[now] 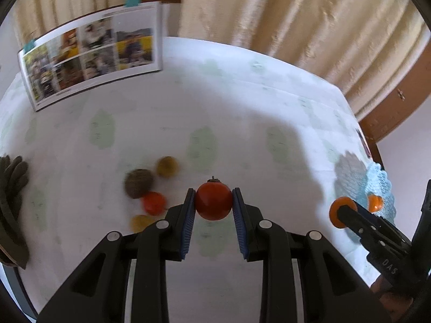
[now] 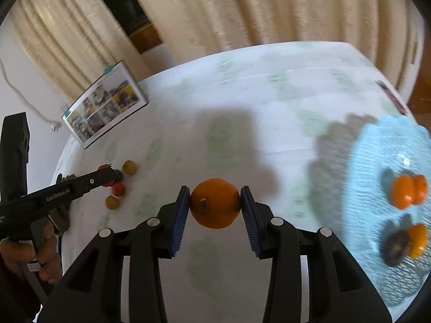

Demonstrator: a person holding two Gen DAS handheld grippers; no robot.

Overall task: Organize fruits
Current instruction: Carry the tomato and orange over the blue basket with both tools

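My left gripper is shut on a red tomato and holds it above the table. To its left lie a brown kiwi, a yellow-green fruit, a red fruit and a yellow fruit. My right gripper is shut on an orange above the table. A light blue basket at the right holds orange fruits and a dark fruit. The right gripper shows in the left wrist view, the left gripper in the right wrist view.
A white tablecloth with pale green leaf prints covers the table. A photo board stands at the back left. A dark glove lies at the left edge. Beige curtains hang behind.
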